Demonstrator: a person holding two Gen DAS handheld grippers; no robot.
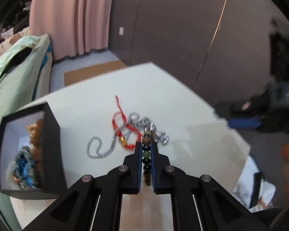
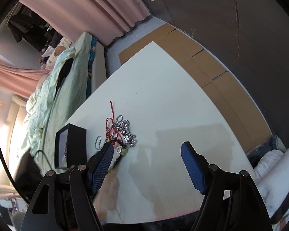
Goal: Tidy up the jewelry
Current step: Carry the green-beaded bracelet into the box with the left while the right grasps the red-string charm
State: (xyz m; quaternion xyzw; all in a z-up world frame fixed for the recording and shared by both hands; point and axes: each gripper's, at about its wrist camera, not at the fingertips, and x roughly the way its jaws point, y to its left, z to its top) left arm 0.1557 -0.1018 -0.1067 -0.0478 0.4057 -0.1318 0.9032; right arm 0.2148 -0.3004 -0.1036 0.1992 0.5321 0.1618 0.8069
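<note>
Beaded in brown, green and black, a bracelet (image 1: 146,154) is seen in the left wrist view clamped between the narrowed fingers of the left claw (image 1: 146,146), its long axis running straight along the fingers and its far end reaching past the tips. Just beyond the tips, a silver chain (image 1: 113,144) and a red cord (image 1: 118,115) are left tangled on the white worktop (image 1: 183,105). The black box (image 1: 52,144), open and already holding blue and orange pieces, is placed to the left of the claw, near it; a leftward carry is judged to be called for.

From the right wrist view, the right claw (image 2: 147,152) is held wide and empty above the worktop. The box (image 2: 77,144) is seen left of it, beyond the left claw, so the left arm is judged the nearer.
</note>
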